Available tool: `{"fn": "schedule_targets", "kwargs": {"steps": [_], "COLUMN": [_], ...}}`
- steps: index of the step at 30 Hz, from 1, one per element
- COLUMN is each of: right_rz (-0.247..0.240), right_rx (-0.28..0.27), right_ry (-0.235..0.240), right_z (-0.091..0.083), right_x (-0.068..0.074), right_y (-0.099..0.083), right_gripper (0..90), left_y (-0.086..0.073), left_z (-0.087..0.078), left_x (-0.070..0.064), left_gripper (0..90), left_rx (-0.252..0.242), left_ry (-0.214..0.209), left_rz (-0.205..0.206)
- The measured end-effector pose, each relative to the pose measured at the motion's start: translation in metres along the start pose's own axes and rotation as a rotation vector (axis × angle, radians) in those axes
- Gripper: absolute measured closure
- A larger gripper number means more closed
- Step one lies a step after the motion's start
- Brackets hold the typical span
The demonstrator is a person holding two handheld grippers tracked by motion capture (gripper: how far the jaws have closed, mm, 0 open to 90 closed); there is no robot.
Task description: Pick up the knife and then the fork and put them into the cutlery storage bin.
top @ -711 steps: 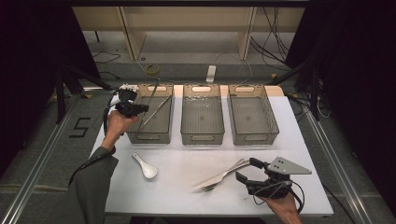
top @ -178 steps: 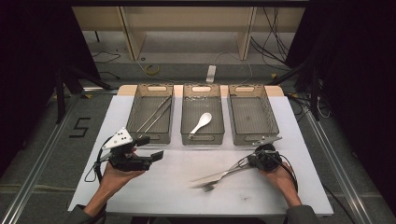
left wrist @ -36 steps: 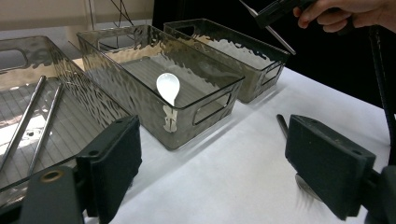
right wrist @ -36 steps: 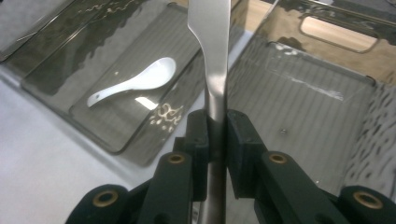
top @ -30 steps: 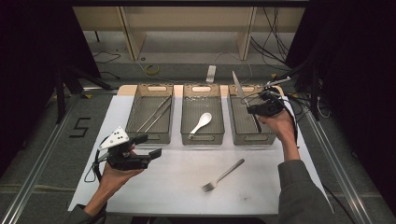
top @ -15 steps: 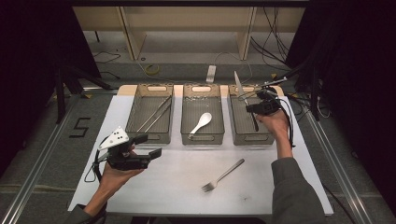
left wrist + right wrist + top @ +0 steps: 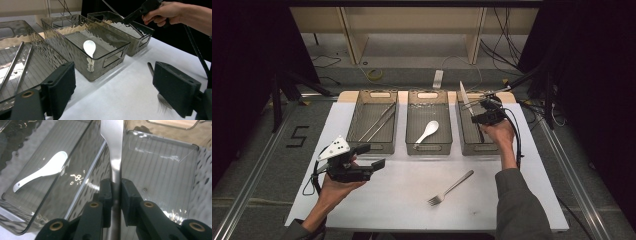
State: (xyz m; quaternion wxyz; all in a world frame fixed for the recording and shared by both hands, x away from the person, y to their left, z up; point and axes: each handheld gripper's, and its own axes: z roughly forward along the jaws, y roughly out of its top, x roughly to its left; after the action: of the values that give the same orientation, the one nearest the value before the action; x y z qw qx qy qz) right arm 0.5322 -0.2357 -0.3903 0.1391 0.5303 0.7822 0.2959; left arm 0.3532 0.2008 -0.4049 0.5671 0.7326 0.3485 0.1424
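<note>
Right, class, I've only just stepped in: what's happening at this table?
A person is sorting cutlery into three clear bins. The right gripper is shut on a table knife, held over the right bin. The left gripper is open and hovers over the white tabletop. The chopsticks lie in the left bin, a white spoon in the middle bin; a fork lies on the table.

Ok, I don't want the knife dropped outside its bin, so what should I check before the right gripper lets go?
1. Right gripper shut firmly on the knife: ok.
2. Knife over the right bin: ok, blade rising above the bin's far left part.
3. Right bin free of other cutlery: ok.
4. Knife low enough for a gentle release: not ok, blade tip stands above the rim.
5. Left gripper out of the way: ok, open, near the table's front left.
6. Fork clear of the drop: ok.
</note>
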Motion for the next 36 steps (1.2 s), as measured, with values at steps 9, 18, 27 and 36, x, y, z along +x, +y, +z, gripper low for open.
{"fn": "schedule_targets", "kwargs": {"steps": [9, 18, 27, 36], "right_rz": [0.033, 0.063, 0.029, -0.035], "right_rx": [0.025, 0.044, 0.017, -0.059], "right_ry": [0.001, -0.021, 0.002, 0.085], "right_z": [0.012, 0.019, 0.007, -0.016], "right_x": [-0.003, -0.003, 0.004, 0.021], "right_y": [-0.01, -0.014, -0.01, -0.018], "right_gripper": [80.4, 79.9, 59.8, 42.6], "left_y": [0.0, 0.0, 0.0, 0.0], "left_z": [0.0, 0.0, 0.0, 0.0], "left_x": [0.0, 0.0, 0.0, 0.0], "left_gripper": [18.0, 18.0, 18.0, 18.0], "left_rx": [0.002, 0.001, 0.003, 0.003], "left_ry": [-0.001, -0.002, -0.004, -0.002], "left_rz": [0.001, 0.001, -0.001, 0.0]}}
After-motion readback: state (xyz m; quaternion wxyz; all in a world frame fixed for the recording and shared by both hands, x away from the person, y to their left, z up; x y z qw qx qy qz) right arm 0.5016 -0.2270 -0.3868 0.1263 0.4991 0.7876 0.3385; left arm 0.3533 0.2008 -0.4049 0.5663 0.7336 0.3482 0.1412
